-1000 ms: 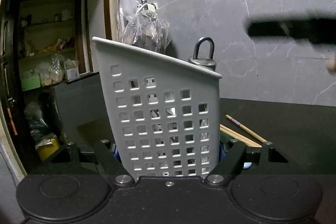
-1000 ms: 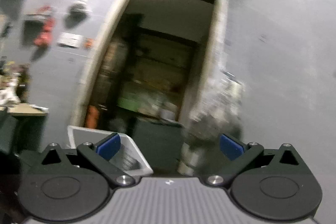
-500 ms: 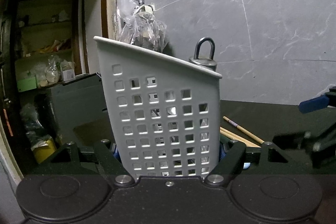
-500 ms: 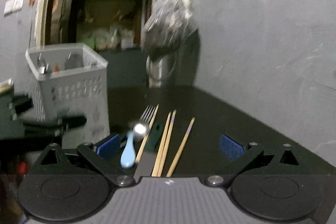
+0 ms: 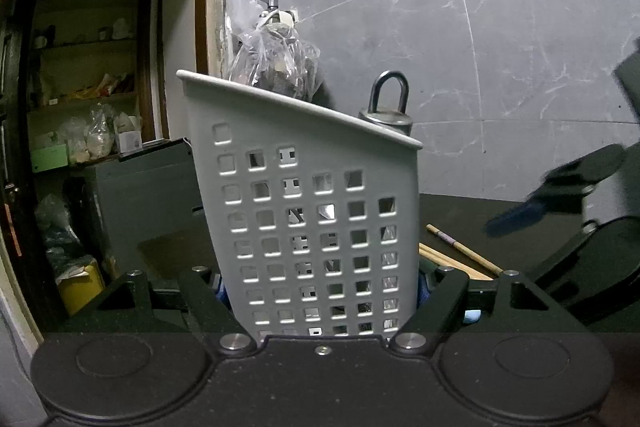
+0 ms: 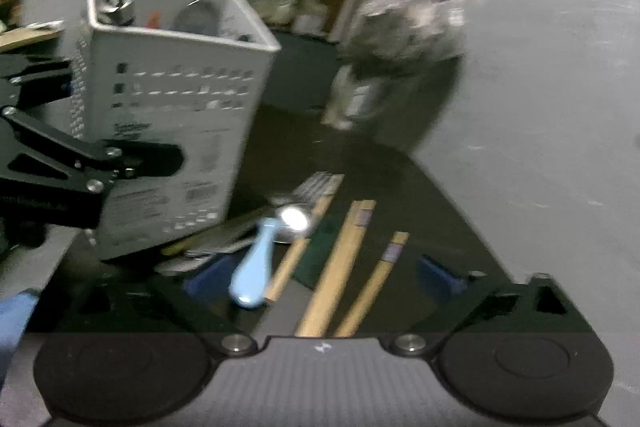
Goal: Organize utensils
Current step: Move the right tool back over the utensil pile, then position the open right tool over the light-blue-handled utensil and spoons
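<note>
- Utensils lying flat on the dark table (image 6: pixel 280 143), just right of the white perforated basket (image 5: pixel 316 227): a blue-handled spoon (image 6: pixel 256 267), a fork (image 6: pixel 316 187) with a wooden handle, and wooden chopsticks (image 6: pixel 340 267) side by side, all pointing away toward the far wall.
- Basket standing on the table, tilted in both views, holding a padlock (image 5: pixel 390 107) and other dark items too blurred to name.
- Left gripper (image 5: pixel 320 291) clamped on the basket near its base, one blue-padded finger on each side wall; seen in the right wrist view as a black linkage (image 6: pixel 80 163) against the basket's left and near faces.
- Right gripper (image 6: pixel 320 279) spread wide, holding nothing, low over the near ends of the utensils; spoon handle and chopstick ends lying between its blue pads; contact not discernible through the blur.
- In the left wrist view, right gripper at the far right, beyond the chopstick ends on the table.
- Behind the basket, a clear plastic bag (image 5: pixel 272 55) hanging at the wall by a doorway; grey marbled wall (image 5: pixel 500 47) to the right.
</note>
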`<state>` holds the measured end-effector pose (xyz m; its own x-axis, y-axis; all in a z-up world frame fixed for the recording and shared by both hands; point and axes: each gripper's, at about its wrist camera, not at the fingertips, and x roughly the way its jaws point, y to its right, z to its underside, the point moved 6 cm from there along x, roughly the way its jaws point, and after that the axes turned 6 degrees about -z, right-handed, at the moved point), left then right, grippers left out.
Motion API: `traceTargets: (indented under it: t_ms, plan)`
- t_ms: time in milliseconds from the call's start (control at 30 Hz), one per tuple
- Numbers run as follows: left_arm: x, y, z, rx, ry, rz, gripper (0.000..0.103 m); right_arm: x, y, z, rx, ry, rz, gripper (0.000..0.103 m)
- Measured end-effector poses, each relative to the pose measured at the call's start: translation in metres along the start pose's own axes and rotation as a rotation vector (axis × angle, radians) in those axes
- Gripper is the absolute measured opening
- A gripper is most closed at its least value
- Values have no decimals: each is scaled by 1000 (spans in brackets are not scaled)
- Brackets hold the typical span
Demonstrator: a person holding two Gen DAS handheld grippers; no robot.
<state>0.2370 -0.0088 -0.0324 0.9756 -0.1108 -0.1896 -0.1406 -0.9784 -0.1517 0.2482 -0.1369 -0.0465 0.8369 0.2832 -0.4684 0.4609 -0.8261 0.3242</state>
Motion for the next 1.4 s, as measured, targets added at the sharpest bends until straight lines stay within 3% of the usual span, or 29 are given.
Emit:
traceTargets:
  t_ms: [133,300,567,700,733,1067,1400]
  plan:
    - [0,2,-1,9,-2,-5,78,21,-9,-4,-29,-43,-105,53]
    - [0,3,-2,11,-5,-8,78,39,-16,-6,-50,-76,-165,45]
    - [1,5,-3,18,-6,-13,78,51,-3,-5,43,-86,-220,34]
    - [0,6,-4,19,-9,-20,78,51,-1,-4,54,-86,-235,26]
    - [0,6,-4,20,-10,-21,78,50,0,-3,55,-86,-236,20]
    - [2,7,-5,20,-16,-27,78,42,21,9,181,-89,-211,17]
    - [2,10,-6,19,-17,-35,78,1,29,33,206,-99,-194,17]
